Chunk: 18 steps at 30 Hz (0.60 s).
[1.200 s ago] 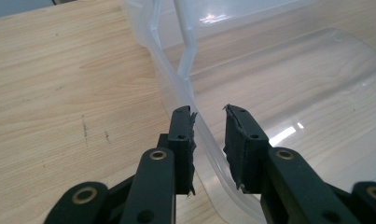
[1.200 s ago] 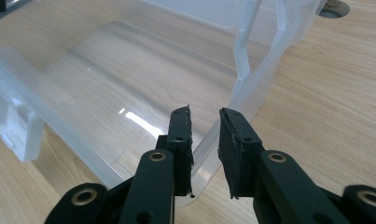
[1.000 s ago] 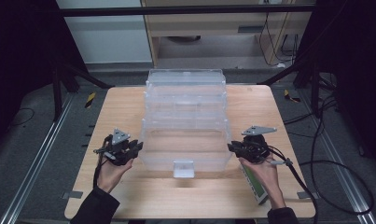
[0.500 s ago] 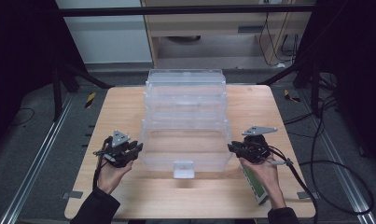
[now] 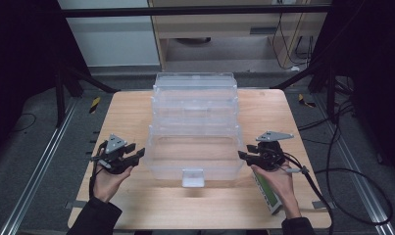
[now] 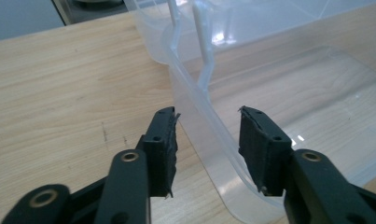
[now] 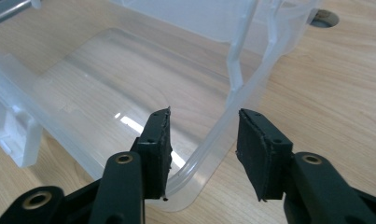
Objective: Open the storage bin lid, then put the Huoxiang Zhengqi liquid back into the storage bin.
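A clear plastic drawer unit point(image 5: 195, 105) stands mid-table, its bottom drawer point(image 5: 192, 156) pulled toward the near edge. My left gripper point(image 5: 136, 154) is at the drawer's left wall and my right gripper point(image 5: 244, 156) at its right wall. In the left gripper view the jaws of the left gripper point(image 6: 209, 140) straddle the drawer rim point(image 6: 199, 119) with gaps on both sides. The right gripper point(image 7: 204, 140) stands the same way around the drawer rim point(image 7: 232, 116) on its side. Both pairs of jaws have just been opening and stand open, their pads off the plastic.
A small handle tab point(image 5: 192, 177) sticks out of the drawer's front. A green and white flat object point(image 5: 267, 193) lies under the right hand near the table's point(image 5: 131, 112) front right. A round hole point(image 7: 323, 17) is in the tabletop beyond the drawer.
Both grippers' jaws have spread apart from the drawer's side walls. The hands and the drawer have stayed where they were.
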### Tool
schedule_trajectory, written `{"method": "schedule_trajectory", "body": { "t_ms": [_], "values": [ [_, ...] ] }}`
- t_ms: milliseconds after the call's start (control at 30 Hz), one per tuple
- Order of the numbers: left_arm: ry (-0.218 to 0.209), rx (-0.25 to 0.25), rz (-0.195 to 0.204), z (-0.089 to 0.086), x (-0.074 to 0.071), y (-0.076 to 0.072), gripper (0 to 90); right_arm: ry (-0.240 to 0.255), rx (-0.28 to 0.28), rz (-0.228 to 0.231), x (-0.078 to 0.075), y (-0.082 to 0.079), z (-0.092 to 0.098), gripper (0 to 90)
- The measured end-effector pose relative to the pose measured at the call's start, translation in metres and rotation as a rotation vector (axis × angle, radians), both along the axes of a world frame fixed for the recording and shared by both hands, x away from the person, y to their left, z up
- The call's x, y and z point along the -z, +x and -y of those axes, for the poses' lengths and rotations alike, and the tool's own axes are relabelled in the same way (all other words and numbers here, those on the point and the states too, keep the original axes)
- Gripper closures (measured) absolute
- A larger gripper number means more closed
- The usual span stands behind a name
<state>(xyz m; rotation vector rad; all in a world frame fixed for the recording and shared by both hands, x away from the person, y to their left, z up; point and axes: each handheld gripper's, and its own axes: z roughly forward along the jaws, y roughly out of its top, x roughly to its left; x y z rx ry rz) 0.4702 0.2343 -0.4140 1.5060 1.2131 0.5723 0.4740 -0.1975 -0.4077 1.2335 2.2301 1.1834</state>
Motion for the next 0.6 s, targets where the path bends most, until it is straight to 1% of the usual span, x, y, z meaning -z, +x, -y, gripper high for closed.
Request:
{"method": "schedule_trajectory", "body": {
  "t_ms": [100, 133, 233, 267, 367, 400, 433, 467, 500, 533, 567, 600],
  "values": [
    [-0.023, 0.007, 0.015, -0.007, -0.006, -0.002, 49.0, 0.015, 0.015, 0.015, -0.006, -0.002, 0.006, 50.7],
    [-0.022, 0.008, 0.019, -0.009, -0.007, -0.003, 47.8, 0.023, 0.020, 0.020, -0.008, -0.003, 0.008, 49.6],
    [-0.028, -0.014, 0.040, -0.016, -0.012, -0.002, 44.7, 0.018, 0.027, 0.020, -0.014, -0.005, 0.015, 48.1],
    [-0.029, -0.021, 0.042, -0.019, -0.012, -0.002, 43.8, 0.013, 0.035, 0.030, -0.015, -0.006, 0.017, 47.6],
    [-0.022, -0.046, 0.040, -0.028, -0.011, 0.000, 41.4, 0.019, 0.052, 0.035, -0.019, -0.007, 0.024, 45.4],
    [-0.014, -0.051, 0.035, -0.030, -0.010, 0.001, 40.6, 0.020, 0.057, 0.034, -0.020, -0.008, 0.025, 44.3],
    [-0.012, -0.057, 0.032, -0.033, -0.009, 0.002, 40.0, 0.020, 0.061, 0.029, -0.020, -0.008, 0.027, 43.3],
    [-0.013, -0.062, 0.030, -0.034, -0.009, 0.002, 39.7, 0.019, 0.062, 0.032, -0.021, -0.008, 0.028, 42.6],
    [0.082, -0.031, -0.017, -0.043, -0.009, 0.000, 39.3, 0.018, 0.063, 0.033, -0.021, -0.008, 0.029, 41.9],
    [0.029, -0.058, 0.013, -0.041, -0.008, 0.003, 39.1, 0.013, 0.064, 0.033, -0.021, -0.008, 0.030, 41.0],
    [-0.010, -0.079, 0.026, -0.040, -0.007, 0.005, 38.8, 0.004, 0.063, 0.028, -0.022, -0.008, 0.030, 40.1],
    [-0.015, -0.083, 0.027, -0.041, -0.006, 0.005, 38.6, -0.010, 0.066, 0.025, -0.022, -0.008, 0.030, 39.1]
  ]
}}
